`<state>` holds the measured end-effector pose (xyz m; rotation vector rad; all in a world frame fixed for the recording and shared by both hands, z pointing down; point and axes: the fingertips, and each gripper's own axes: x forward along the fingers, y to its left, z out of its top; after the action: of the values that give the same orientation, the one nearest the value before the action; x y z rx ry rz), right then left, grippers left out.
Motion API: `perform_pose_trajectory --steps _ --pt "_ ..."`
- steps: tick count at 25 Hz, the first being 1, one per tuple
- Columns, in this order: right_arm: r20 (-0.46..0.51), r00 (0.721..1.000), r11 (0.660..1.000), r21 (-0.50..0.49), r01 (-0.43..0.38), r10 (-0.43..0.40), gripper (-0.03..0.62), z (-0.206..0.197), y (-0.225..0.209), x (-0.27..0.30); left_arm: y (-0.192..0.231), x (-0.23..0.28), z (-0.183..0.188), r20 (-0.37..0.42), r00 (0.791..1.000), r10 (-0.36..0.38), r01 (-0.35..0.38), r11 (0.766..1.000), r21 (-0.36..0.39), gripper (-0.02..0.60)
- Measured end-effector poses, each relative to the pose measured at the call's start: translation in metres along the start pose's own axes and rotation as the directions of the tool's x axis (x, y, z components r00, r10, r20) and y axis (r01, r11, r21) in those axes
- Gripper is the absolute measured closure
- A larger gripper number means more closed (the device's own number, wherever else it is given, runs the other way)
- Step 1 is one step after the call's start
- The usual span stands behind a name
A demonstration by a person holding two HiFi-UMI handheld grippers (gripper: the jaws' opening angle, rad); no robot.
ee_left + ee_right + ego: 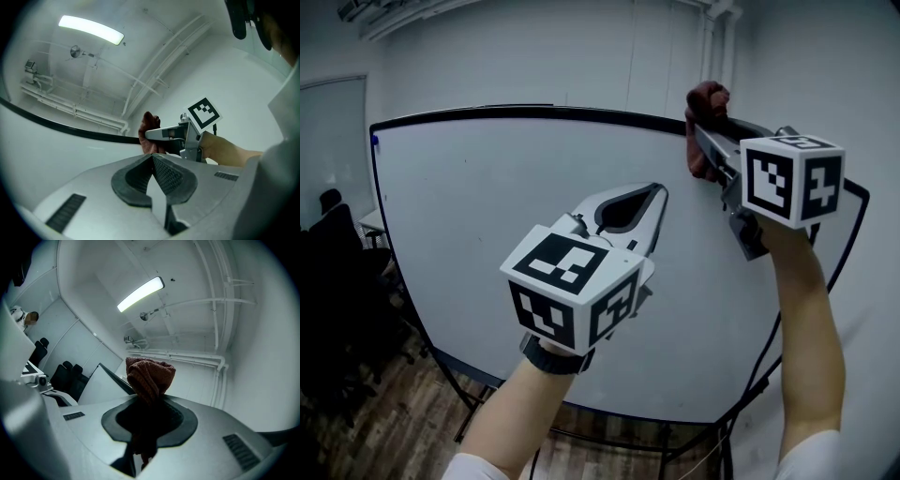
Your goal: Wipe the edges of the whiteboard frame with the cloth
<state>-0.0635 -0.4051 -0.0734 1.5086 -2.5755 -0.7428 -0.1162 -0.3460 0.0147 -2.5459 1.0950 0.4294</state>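
Head view: right gripper (701,131) is being held high, its jaws clamping a dark red cloth (708,98) that is bunching up just past the jaw tips. The cloth is sitting against the black frame (534,111) at the top right edge of the whiteboard (487,216). Left gripper (659,191) is hovering in front of the board face, lower than the right jaws and apart from them, with nothing in it. Dark chairs (337,234) are standing off to the far left.

Left gripper view: left gripper (152,156) is showing jaws pressed together, pads meeting, empty. Beyond the jaw tips the cloth (147,125) is resting on the frame (70,129), pinched by the right gripper (149,135). A ceiling light (91,29) is glowing above.

Right gripper view: right gripper (149,401) is squeezing the cloth (149,373), which is bulging out past the jaw tips and hanging down between them. The whiteboard (104,384) is lying left of the jaws.
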Motion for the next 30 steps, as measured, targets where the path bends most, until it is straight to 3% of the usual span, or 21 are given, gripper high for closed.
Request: perform_pose_trajectory --steps 12,23,30 --pt "0.023 0.995 0.995 0.020 -0.097 0.096 0.522 0.023 0.083 0.066 0.070 -0.059 0.003 -0.010 0.996 0.089 -0.088 0.996 0.027 0.574" --pt "0.047 0.977 0.977 0.033 -0.209 0.207 0.522 0.050 0.173 0.143 0.153 -0.121 0.009 -0.017 0.979 0.201 -0.200 0.979 0.047 0.574" --pt "0.056 0.970 0.970 0.043 -0.241 0.238 0.522 0.058 0.185 0.143 0.149 -0.128 0.012 -0.022 0.970 0.242 -0.240 0.969 0.064 0.574"
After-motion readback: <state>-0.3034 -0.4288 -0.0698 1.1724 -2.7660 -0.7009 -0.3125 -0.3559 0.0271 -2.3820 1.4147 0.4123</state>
